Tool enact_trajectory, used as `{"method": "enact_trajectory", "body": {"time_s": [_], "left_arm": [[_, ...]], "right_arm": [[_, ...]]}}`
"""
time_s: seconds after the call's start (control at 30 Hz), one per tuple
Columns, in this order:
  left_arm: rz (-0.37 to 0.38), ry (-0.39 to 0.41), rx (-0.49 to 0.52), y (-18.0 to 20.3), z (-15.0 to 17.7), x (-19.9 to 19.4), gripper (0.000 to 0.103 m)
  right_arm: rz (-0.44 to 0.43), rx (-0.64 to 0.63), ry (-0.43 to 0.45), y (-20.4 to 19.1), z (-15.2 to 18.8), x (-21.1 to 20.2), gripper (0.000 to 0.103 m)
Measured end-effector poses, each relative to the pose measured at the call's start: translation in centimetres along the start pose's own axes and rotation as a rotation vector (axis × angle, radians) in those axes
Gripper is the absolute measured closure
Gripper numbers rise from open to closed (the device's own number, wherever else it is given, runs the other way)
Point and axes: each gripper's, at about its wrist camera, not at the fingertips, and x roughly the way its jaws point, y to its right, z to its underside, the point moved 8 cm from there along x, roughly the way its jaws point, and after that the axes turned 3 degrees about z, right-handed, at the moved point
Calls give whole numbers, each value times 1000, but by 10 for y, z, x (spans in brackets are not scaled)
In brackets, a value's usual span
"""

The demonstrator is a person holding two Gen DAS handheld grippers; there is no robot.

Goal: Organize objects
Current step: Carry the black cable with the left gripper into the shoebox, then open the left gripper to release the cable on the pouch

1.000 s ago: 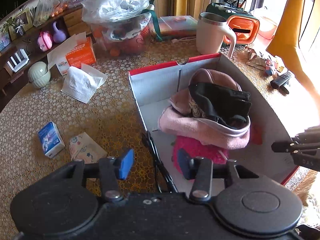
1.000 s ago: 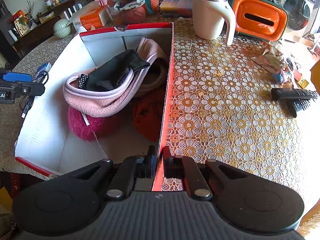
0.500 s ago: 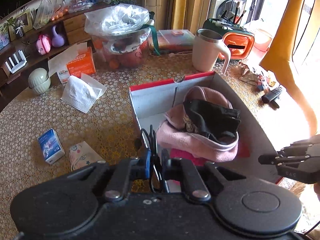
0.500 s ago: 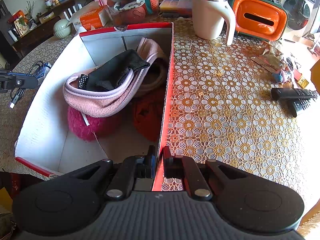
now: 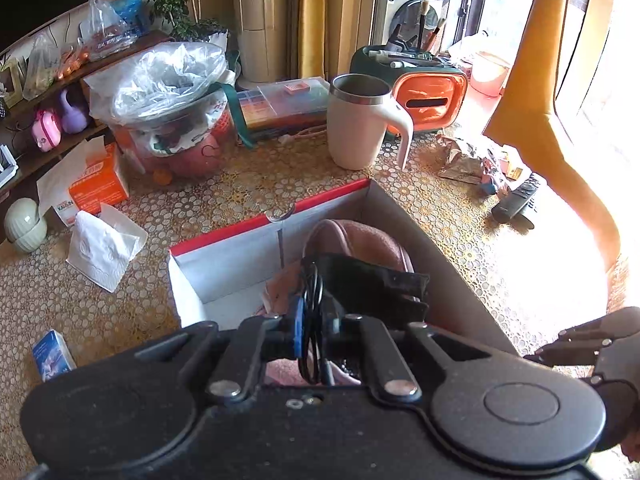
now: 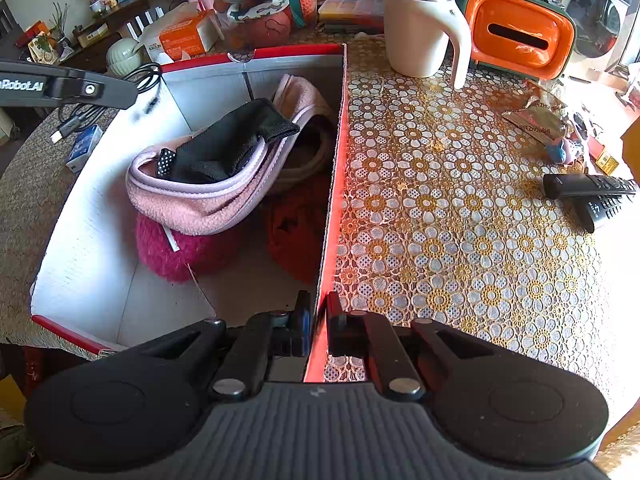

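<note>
A red-rimmed cardboard box (image 5: pixel 224 272) (image 6: pixel 100 208) stands on the lace-covered table and holds pink, black and magenta soft clothes (image 6: pixel 208 184). My left gripper (image 5: pixel 314 320) is shut on a coiled black USB cable (image 5: pixel 312 288) and holds it above the box's left wall; in the right wrist view the cable (image 6: pixel 76 118) hangs from that gripper (image 6: pixel 132 94). My right gripper (image 6: pixel 318 316) is shut on the box's right wall (image 6: pixel 336 184) at its near end.
A white mug (image 5: pixel 360 120) (image 6: pixel 420 24), an orange tissue holder (image 6: pixel 516 36), remotes (image 6: pixel 592 192), a snack wrapper (image 6: pixel 536 116), a bag-covered fruit tub (image 5: pixel 172 120), tissue packs (image 5: pixel 100 240) and a small blue box (image 5: pixel 52 356) lie around the box.
My left gripper closed on the black cable beside the box, lifted it and carried it up over the box's left wall. My right gripper kept its hold on the box wall.
</note>
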Motion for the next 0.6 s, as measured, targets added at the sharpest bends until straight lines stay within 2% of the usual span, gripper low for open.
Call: {"method": "enact_trajectory", "body": {"time_s": [0.23,0.5,0.6], "left_arm": [[-8,-70,-18,0,10,45,96],[12,-120,-39,0,22,59,91],[15,-117,-41,0,24,57,85]], "right_arm": [[-1,7,-1,1,0,0,96],[-3,16,1,2,0,0,96],[-2,21,2,2,0,0,96]]}}
